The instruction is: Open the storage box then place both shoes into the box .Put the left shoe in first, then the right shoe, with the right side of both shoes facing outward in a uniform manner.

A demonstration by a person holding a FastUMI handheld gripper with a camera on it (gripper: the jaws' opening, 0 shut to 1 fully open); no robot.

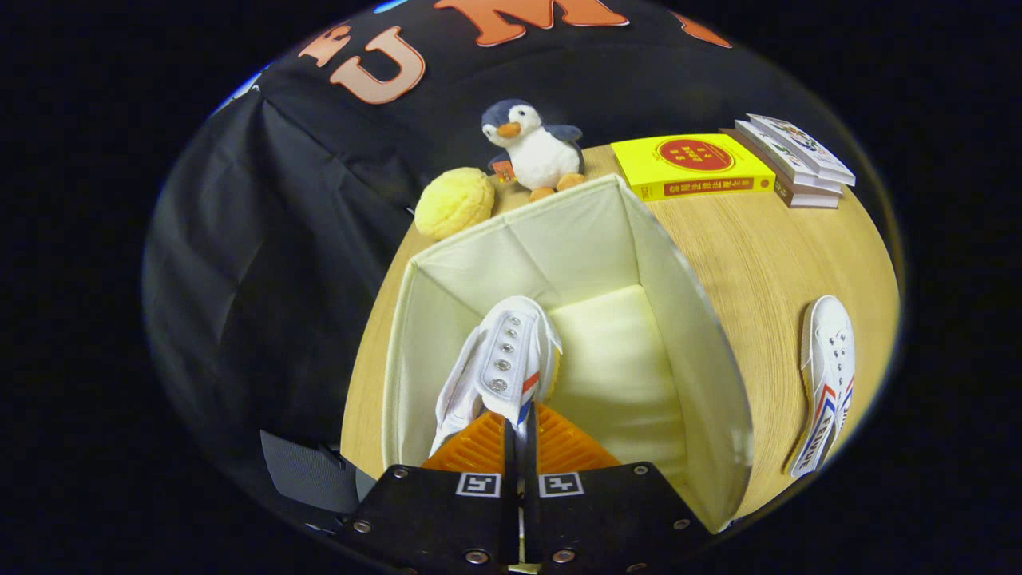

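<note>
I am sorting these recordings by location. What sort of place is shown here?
Probably a staged recording booth, not a real home: a wooden table stands against a black cloth wall, with a toy penguin and books as props. The fingers hold a shoe over an open box.

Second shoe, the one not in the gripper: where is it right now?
In the gripper view it lies flat on the wooden table, outside the open storage box to its right, nearer than the yellow book: second shoe.
</note>
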